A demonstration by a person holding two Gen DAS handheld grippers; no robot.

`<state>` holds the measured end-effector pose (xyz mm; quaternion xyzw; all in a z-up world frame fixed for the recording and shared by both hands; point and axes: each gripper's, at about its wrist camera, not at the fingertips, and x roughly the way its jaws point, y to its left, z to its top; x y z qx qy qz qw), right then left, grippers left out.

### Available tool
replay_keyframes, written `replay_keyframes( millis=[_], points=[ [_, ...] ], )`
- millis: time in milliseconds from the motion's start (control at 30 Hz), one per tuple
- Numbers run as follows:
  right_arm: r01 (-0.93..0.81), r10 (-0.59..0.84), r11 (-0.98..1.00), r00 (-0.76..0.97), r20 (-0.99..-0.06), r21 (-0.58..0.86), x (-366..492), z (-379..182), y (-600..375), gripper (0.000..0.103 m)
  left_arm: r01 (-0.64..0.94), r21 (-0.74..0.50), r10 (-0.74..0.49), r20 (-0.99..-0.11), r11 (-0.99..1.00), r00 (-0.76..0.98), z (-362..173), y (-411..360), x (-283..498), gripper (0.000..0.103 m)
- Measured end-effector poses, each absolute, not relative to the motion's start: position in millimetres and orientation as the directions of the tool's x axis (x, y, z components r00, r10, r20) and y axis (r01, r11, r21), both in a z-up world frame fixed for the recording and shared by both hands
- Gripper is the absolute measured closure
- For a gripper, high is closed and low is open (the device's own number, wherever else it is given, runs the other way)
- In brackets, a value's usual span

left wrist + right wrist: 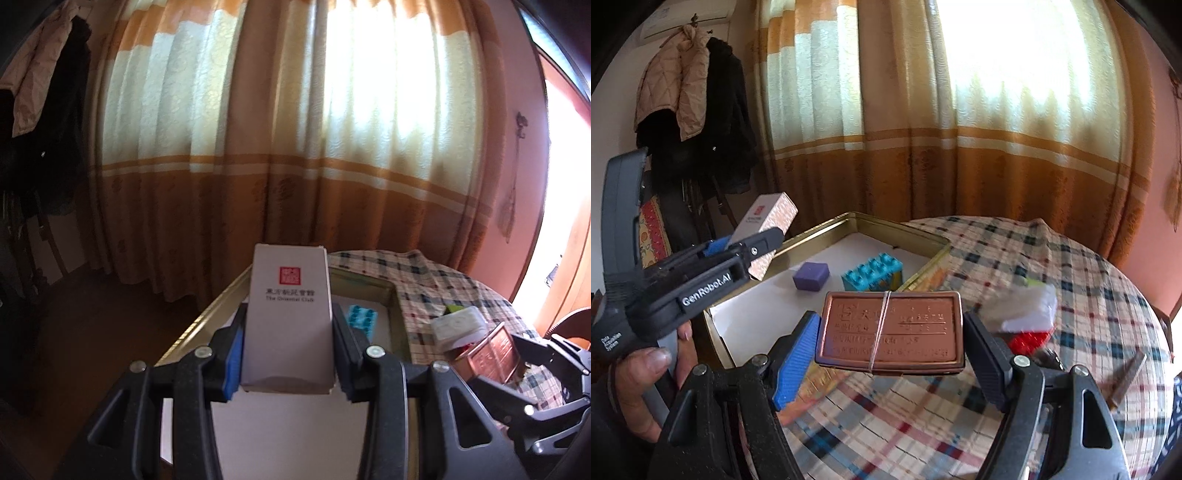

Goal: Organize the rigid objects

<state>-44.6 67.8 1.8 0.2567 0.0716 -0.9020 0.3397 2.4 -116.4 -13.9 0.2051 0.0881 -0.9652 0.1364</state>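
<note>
My left gripper (288, 350) is shut on a tall pale carton (290, 317) with a red seal, held above the gold-rimmed tray (207, 314). The carton (764, 225) and left gripper (753, 247) also show in the right wrist view, over the tray's left rim (820, 229). My right gripper (890, 332) is shut on a copper tin (890, 328) bound with a rubber band, held over the checked tablecloth just in front of the tray. The tin (491, 350) shows at the right of the left wrist view. In the tray lie a purple cube (810, 277) and a teal brick block (871, 275).
The round table (1089, 280) has a checked cloth. On it lie a white plastic piece (1030, 306), a red brick (1030, 339) and a brown stick (1126, 380). Curtains hang behind. Coats hang on a rack (694, 96) at the left.
</note>
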Motion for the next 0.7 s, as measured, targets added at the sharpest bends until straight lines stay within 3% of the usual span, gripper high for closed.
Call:
replay_keyframes(
  millis=[700],
  points=[
    [0.735,-0.564,-0.678,-0.539,-0.626,-0.022,-66.7,-24.3,-16.9,0.024,0.348,-0.09,-0.249,-0.535,-0.933,-0.807,-19.0,-153.4,-16.0,0.063]
  ],
)
